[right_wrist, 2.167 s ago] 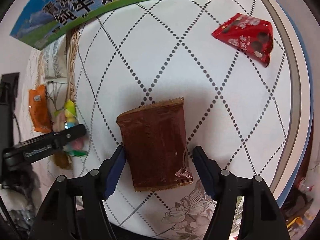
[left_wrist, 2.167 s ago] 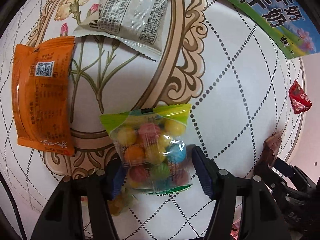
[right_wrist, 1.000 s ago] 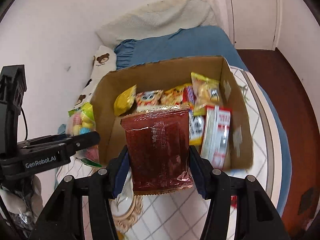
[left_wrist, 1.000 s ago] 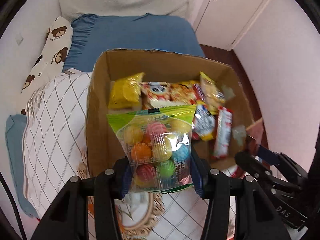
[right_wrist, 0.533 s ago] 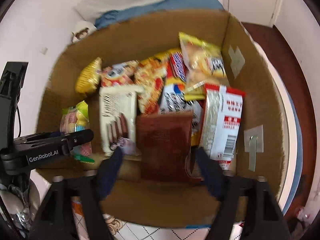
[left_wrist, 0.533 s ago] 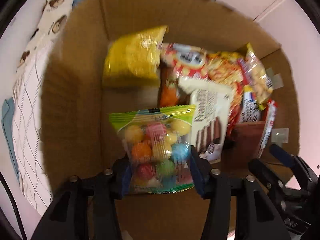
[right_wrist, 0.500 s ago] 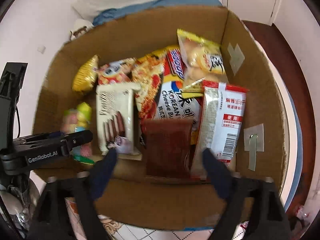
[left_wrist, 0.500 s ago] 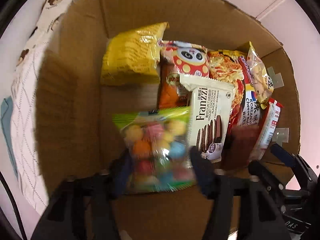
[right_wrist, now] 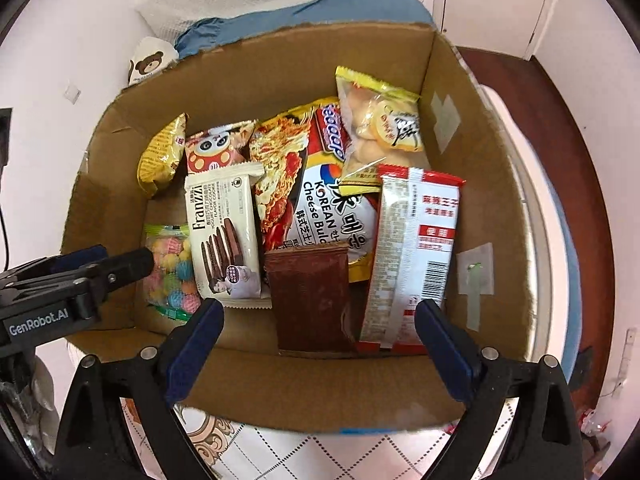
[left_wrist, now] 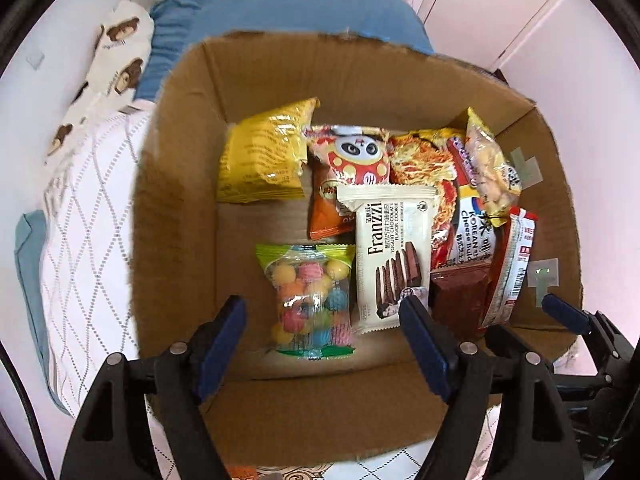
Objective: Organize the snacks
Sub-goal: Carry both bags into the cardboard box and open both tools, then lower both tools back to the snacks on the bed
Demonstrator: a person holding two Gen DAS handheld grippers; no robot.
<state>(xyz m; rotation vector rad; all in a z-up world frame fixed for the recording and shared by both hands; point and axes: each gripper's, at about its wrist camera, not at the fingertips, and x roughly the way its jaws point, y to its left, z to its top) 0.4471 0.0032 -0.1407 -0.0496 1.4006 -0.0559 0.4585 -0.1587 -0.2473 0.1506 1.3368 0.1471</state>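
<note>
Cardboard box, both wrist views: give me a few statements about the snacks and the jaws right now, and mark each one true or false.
1. The left gripper has its jaws spread, and the candy ball bag stands free in the cardboard box. True.
2. The right gripper is clamped on the brown packet. False: its jaws are open and the packet stands in the box untouched.
3. The candy ball bag sits just left of the Franzzi cookie pack. True.
4. The brown packet lies outside the box on the tablecloth. False: it is inside, between the Franzzi pack and the red and white packet.
5. The yellow bag sits at the far left of the box. True.
</note>
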